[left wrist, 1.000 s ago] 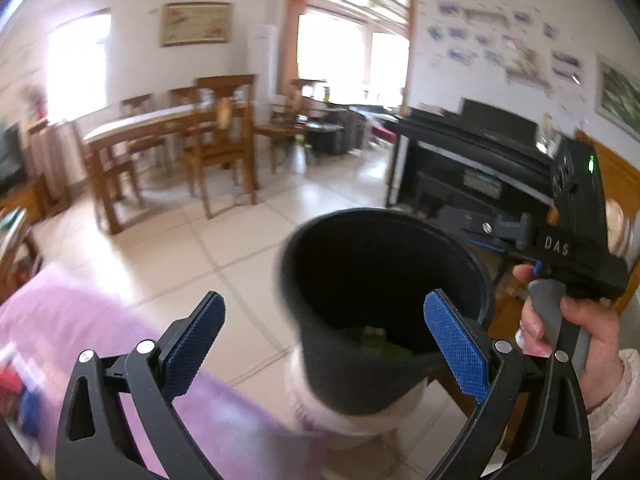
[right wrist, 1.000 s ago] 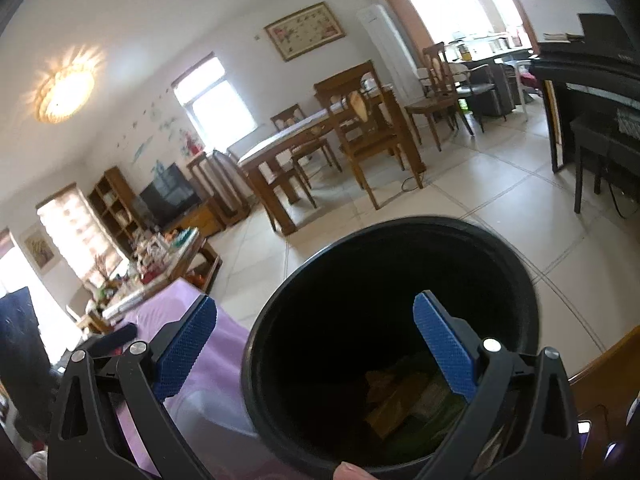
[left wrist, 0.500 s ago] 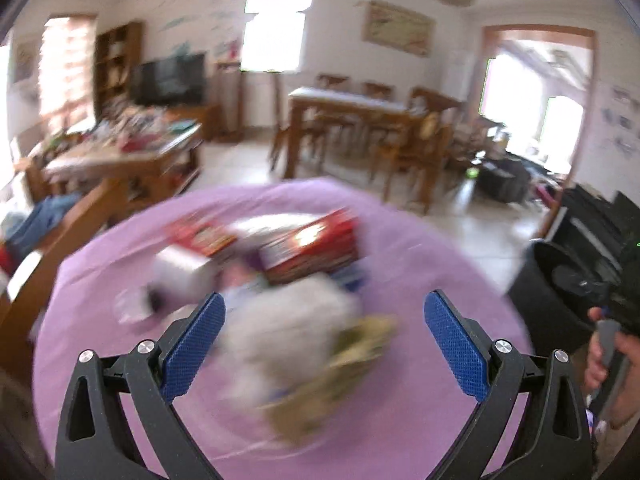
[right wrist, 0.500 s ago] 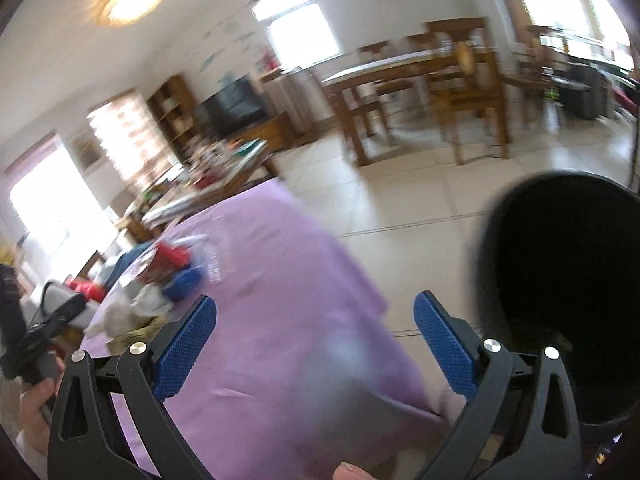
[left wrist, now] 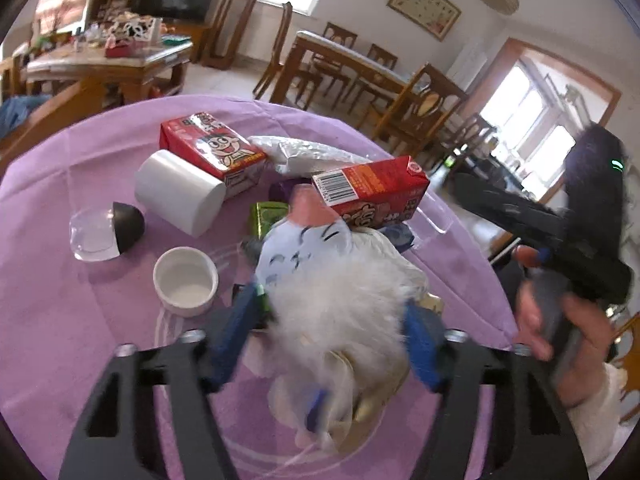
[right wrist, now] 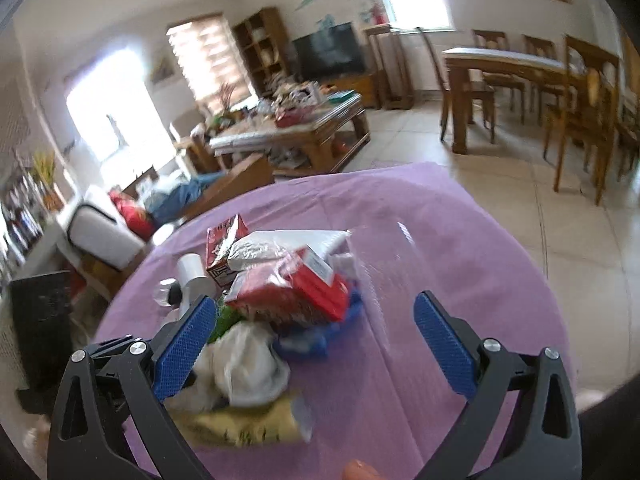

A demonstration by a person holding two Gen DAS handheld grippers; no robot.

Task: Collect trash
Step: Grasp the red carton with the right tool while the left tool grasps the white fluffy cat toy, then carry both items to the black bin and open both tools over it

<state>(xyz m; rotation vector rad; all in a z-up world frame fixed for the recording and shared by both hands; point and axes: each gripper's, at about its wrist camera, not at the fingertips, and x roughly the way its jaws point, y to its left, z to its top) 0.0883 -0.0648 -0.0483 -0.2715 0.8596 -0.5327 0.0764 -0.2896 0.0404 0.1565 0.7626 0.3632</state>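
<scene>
A heap of trash lies on the purple-clothed table (left wrist: pixel 60 340). My left gripper (left wrist: pixel 332 328) has its blue pads on both sides of a crumpled white tissue wad (left wrist: pixel 340 300) at the near end of the heap; whether they press it I cannot tell. Behind it lie two red drink cartons (left wrist: pixel 372 192), a silver foil bag (left wrist: pixel 308 152) and a white paper cup (left wrist: pixel 180 192) on its side. My right gripper (right wrist: pixel 316 348) is open and empty above the table, right of the tissue wad (right wrist: pixel 244 364) and a yellow wrapper (right wrist: pixel 248 424). The bin is out of view.
A small white dish (left wrist: pixel 186 280) and a clear lid with a dark dome (left wrist: pixel 108 232) lie left of the heap. The right gripper's body (left wrist: pixel 580 240) hangs at the right table edge. Wooden dining chairs (right wrist: pixel 580 120) and a cluttered coffee table (right wrist: pixel 288 128) stand beyond.
Both grippers swung away from the black bin to the table. My left gripper moved down onto the heap and narrowed around the white tissue wad. The right one now faces the heap.
</scene>
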